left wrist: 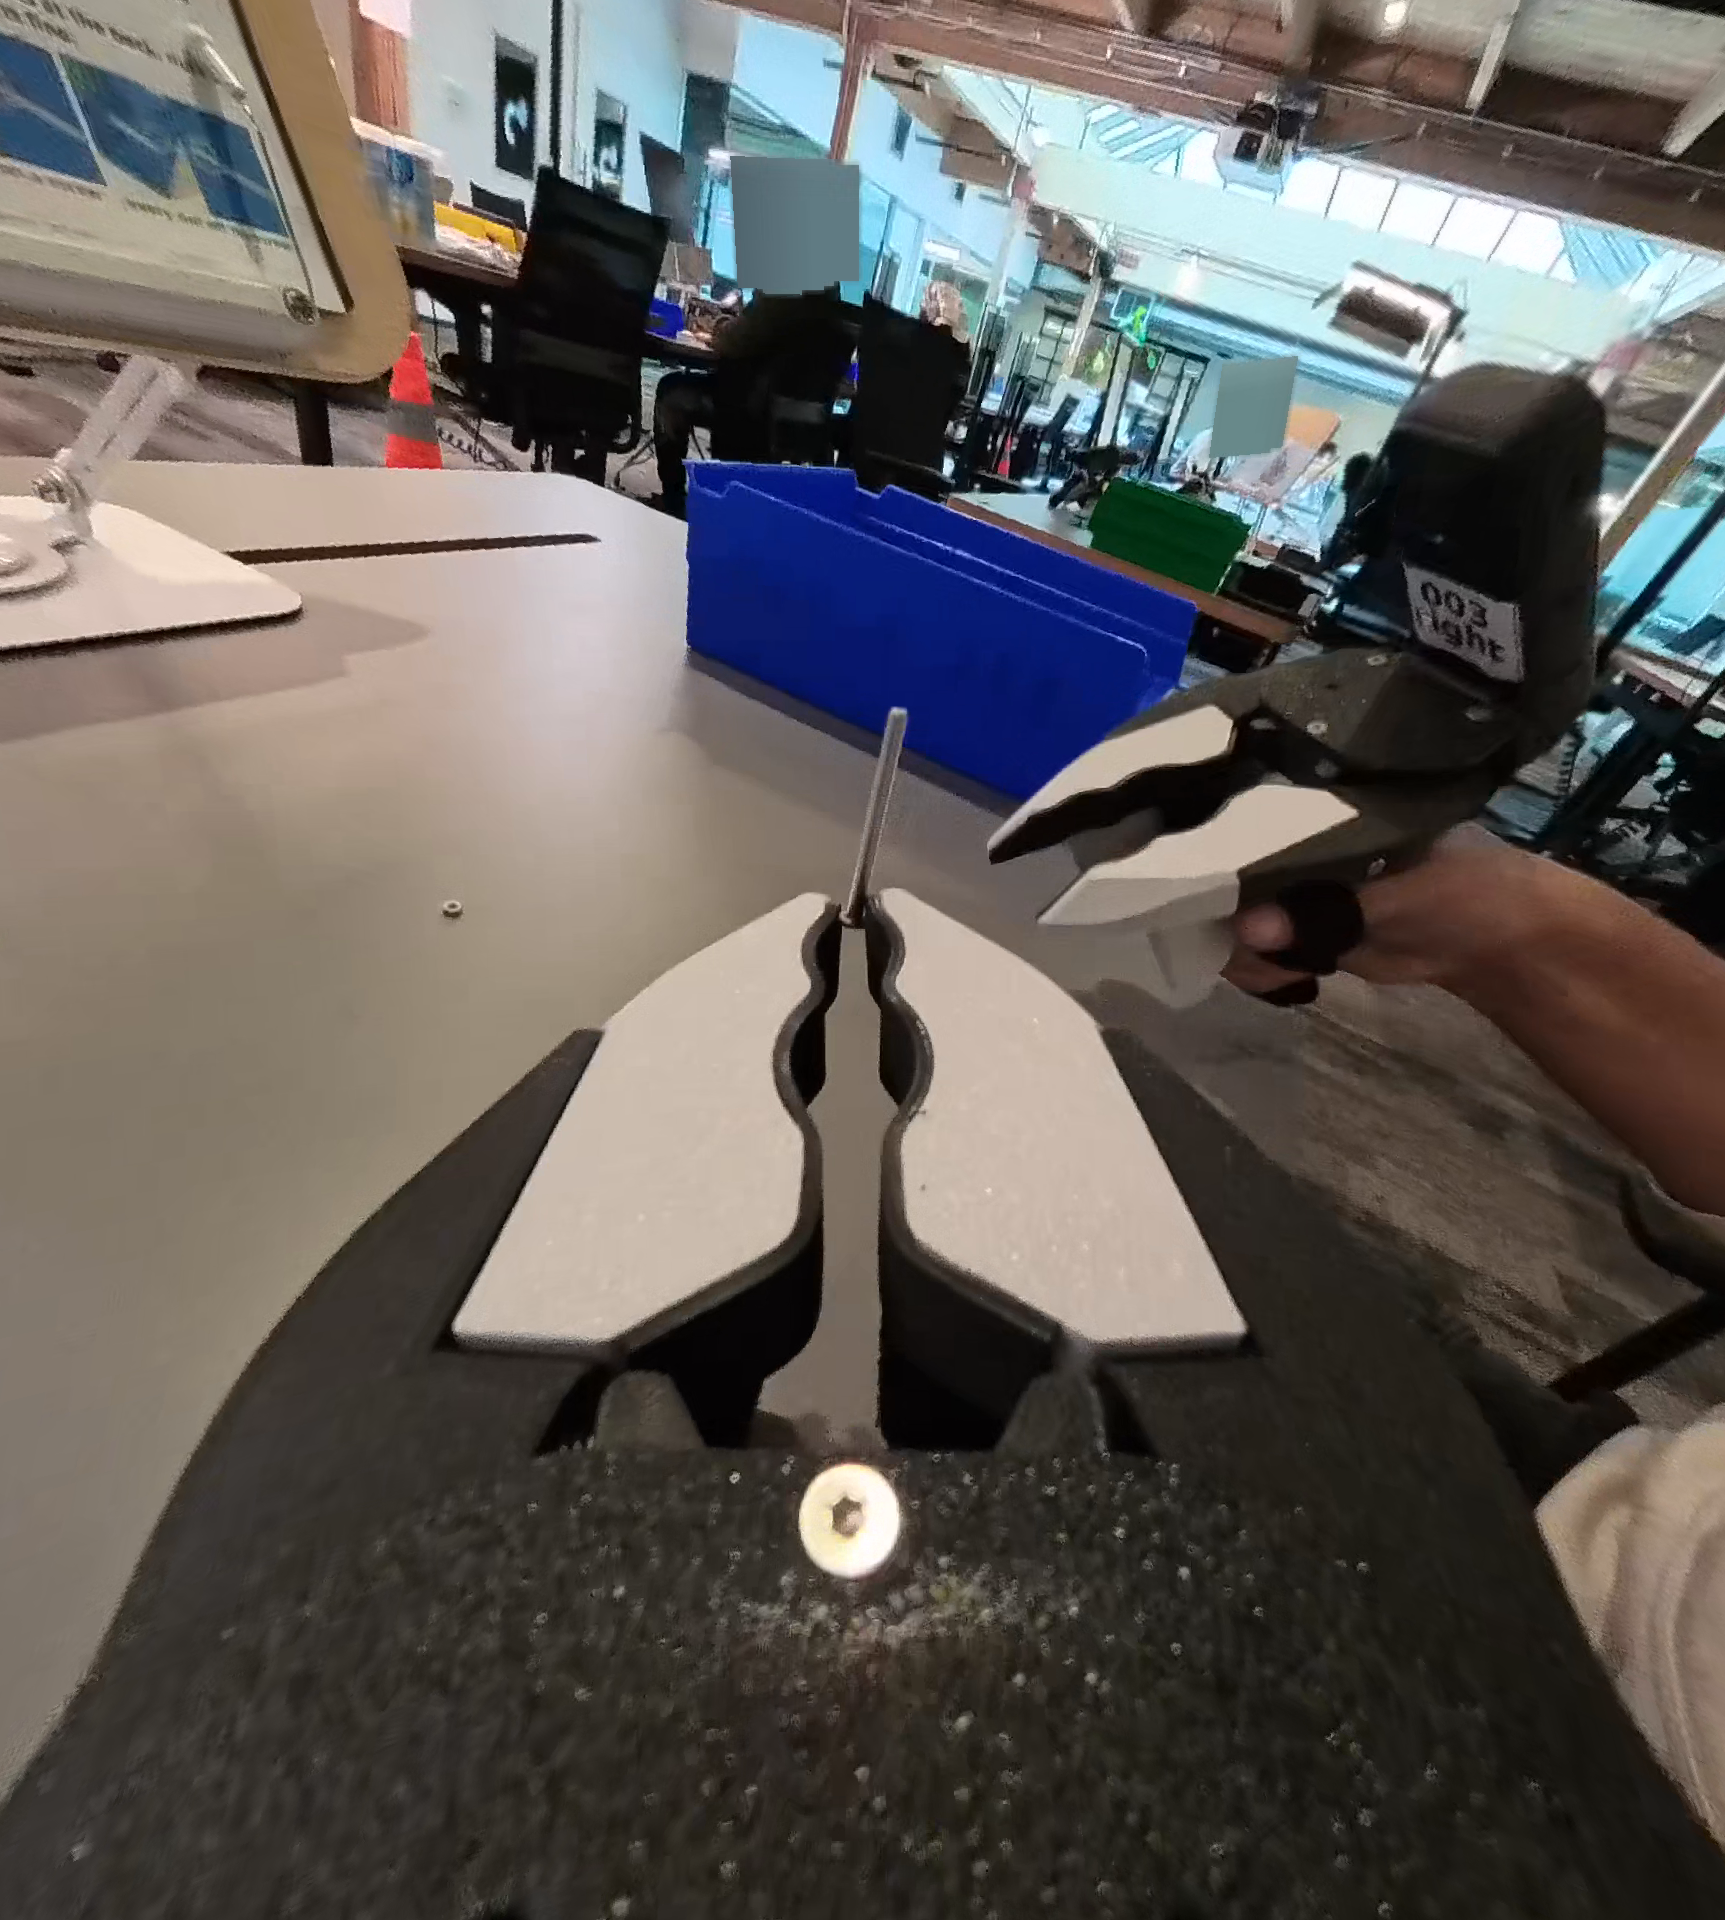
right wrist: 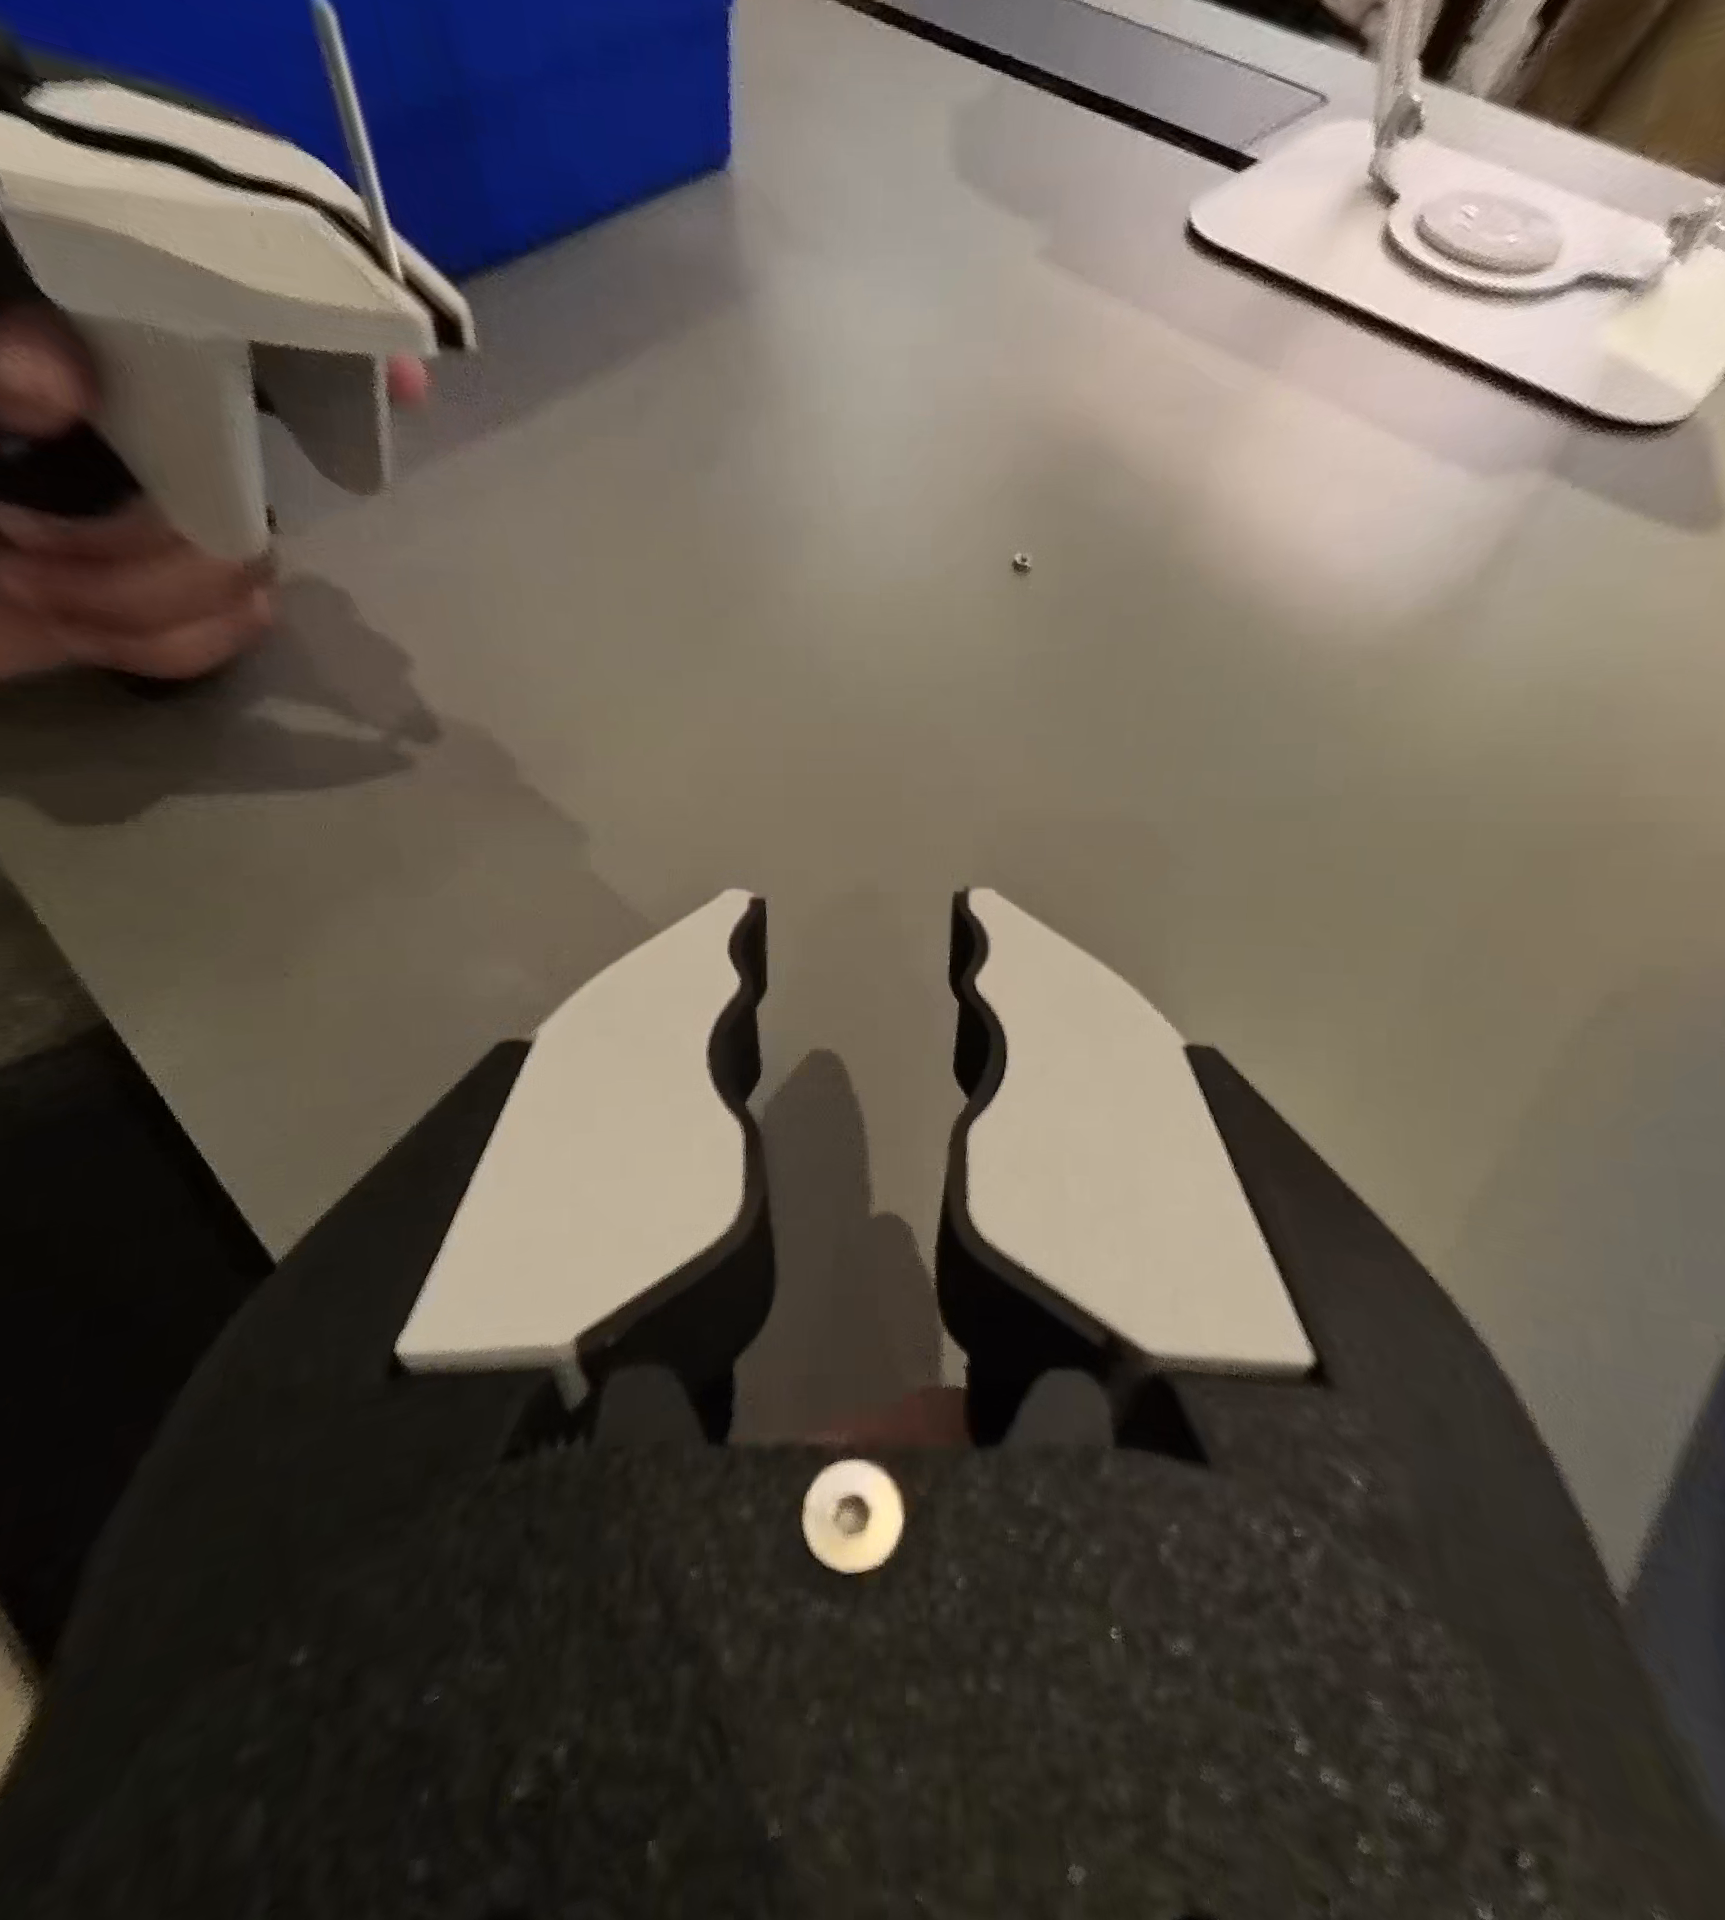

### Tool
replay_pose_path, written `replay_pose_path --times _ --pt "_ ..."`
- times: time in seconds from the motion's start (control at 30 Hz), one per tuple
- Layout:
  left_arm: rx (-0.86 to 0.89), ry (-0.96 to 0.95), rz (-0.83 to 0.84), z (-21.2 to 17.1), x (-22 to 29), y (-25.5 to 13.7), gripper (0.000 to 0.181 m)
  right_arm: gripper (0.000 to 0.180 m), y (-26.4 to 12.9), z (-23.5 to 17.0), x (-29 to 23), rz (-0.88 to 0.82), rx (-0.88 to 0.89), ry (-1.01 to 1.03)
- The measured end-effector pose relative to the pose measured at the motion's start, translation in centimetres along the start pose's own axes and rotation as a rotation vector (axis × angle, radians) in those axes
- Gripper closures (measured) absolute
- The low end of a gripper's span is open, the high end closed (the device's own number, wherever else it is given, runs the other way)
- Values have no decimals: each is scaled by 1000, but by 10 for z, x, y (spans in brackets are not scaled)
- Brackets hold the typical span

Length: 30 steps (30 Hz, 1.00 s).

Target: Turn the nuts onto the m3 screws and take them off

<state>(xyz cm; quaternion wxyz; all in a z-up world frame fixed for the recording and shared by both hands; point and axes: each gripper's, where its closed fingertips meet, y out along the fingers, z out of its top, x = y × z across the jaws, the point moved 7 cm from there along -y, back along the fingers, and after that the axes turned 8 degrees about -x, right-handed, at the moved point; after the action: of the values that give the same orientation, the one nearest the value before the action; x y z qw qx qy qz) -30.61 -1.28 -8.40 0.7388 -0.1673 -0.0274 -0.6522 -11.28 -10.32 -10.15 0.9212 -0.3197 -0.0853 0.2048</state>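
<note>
My left gripper (left wrist: 853, 914) pinches the screw (left wrist: 879, 810) upright; my right gripper (right wrist: 858, 914) gapes empty; the nut (right wrist: 1021, 563) (tiny, flat on the table (right wrist: 1253, 831)) could skid away if nudged.

Screw (left wrist: 877, 810): pinched at its lower end between the left gripper (left wrist: 854, 912) tips, pointing up, above the table (left wrist: 318, 831).
Nut (left wrist: 453, 909): alone on the table, left of the screw.
Bin (left wrist: 899, 634): behind the screw, seemingly at the table's far edge.
Right gripper (left wrist: 1029, 873): right of the screw, apart from it.
Stand base (left wrist: 110, 582): far left, on the table.
</note>
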Motion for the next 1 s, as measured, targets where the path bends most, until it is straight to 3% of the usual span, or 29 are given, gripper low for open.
replay_pose_path --times 0.27,0.4,0.5,0.67,1.0 --pt "-33 50 198 -4 -9 -10 177 140 1 0 5 -45 -14 16" --pt "3 62 298 -3 -11 -14 177 144 38 28 22 -15 -55 -102" --pt "34 78 312 -3 -9 -17 177 145 83 49 37 11 -133 -203" --pt "81 97 306 -2 -7 -21 177 154 142 67 55 96 -225 -161" --pt "21 134 281 -4 -2 -14 177 161 160 78 68 176 -240 -132"
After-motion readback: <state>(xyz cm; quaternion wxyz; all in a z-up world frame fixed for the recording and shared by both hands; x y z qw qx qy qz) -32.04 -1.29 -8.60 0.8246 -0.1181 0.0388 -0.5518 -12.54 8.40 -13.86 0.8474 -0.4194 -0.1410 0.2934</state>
